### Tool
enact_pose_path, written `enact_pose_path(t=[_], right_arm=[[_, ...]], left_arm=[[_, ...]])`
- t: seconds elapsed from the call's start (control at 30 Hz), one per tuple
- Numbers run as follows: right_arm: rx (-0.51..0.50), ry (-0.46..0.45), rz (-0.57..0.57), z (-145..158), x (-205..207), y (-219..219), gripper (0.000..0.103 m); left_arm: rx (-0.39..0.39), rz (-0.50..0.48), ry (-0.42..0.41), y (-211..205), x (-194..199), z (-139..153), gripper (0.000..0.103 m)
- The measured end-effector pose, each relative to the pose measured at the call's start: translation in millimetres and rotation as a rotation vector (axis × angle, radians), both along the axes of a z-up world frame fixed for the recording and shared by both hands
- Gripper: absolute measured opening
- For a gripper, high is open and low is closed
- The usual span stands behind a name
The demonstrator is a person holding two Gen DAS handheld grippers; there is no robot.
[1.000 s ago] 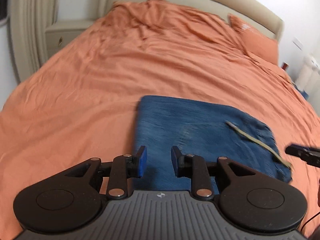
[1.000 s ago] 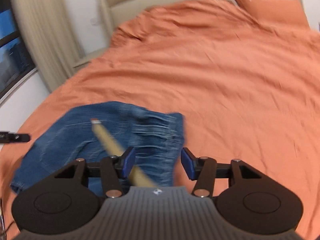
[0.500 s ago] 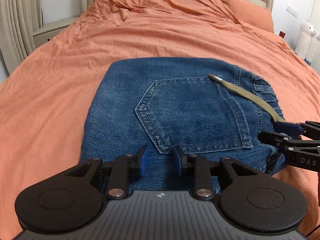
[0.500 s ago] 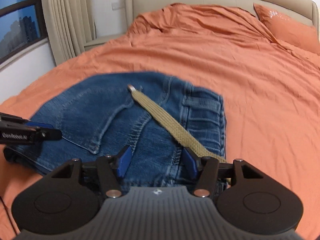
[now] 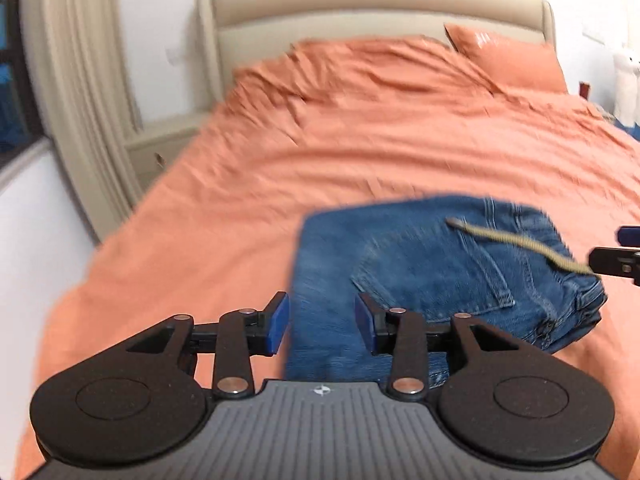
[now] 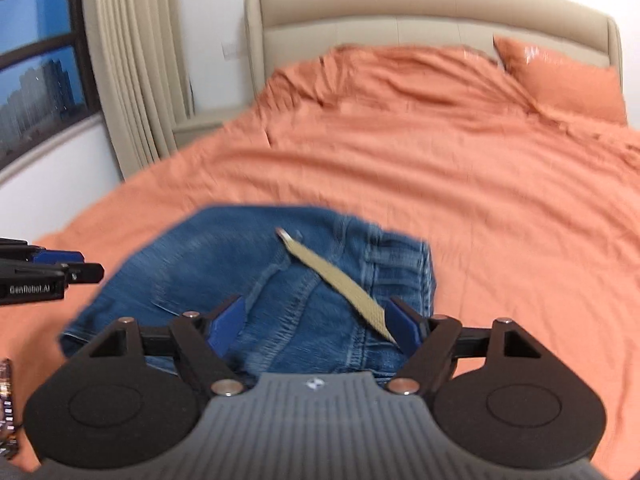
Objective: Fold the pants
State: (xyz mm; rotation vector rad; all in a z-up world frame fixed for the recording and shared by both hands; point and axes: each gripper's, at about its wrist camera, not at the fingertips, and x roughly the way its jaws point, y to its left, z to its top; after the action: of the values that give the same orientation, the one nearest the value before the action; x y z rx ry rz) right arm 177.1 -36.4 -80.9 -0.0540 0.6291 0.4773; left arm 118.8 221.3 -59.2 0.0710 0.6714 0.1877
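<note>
The left gripper [image 5: 322, 324] points forward and down over the bed [image 5: 248, 216]. Its fingers [image 5: 277, 323] are parted and have just been opening; nothing is clamped between them, only the left edge of the folded pants [image 5: 420, 268] shows through the gap, lying lower on the orange sheet. The right gripper [image 6: 316, 326] has the same downward tilt. Its fingers [image 6: 226, 322] stand wide apart, also just opened further, and they press on nothing; the pants [image 6: 248, 264] lie beyond and under them.

A tan strap [image 6: 340, 284] lies across the denim and runs toward the right finger of the right gripper; if it touches the pad I cannot tell.

The left view shows the back pocket [image 5: 432, 276] ahead of its right finger, and a white plush toy [image 5: 626, 80] far to the right. Only the right view shows the window [image 6: 36, 80] beside the curtain [image 6: 132, 60], far to the left of its fingers. Both pictures are blurred.
</note>
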Motion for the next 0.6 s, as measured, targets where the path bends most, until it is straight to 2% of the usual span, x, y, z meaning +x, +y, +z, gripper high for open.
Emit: enact_pose_path(t=[0.1, 0.27, 0.4, 0.43, 0.47, 0.6], right_arm=[[0.01, -0.068, -0.002, 27, -31, -6, 0.081], [0.015, -0.162, -0.012, 61, -87, -17, 0.081], [0.007, -0.2, -0.016, 76, -125, -24, 0.081], [0.006, -0.205, -0.017, 79, -133, -26, 0.082], [0.008, -0.21, -0.019, 80, -142, -28, 0.082], [0.004, -0.24, -0.052, 79, -173, -34, 0.082]], left_arm=[[0.063, 0.021, -0.064, -4, -34, 30, 0.057], [0.125, 0.061, -0.149, -19, -93, 74, 0.073], [0.094, 0.123, -0.174, -27, -133, 96, 0.08], [0.076, 0.129, -0.181, -27, -141, 99, 0.086], [0.06, 0.13, -0.193, -29, -148, 100, 0.09], [0.012, 0.162, -0.234, -44, -164, 91, 0.096]])
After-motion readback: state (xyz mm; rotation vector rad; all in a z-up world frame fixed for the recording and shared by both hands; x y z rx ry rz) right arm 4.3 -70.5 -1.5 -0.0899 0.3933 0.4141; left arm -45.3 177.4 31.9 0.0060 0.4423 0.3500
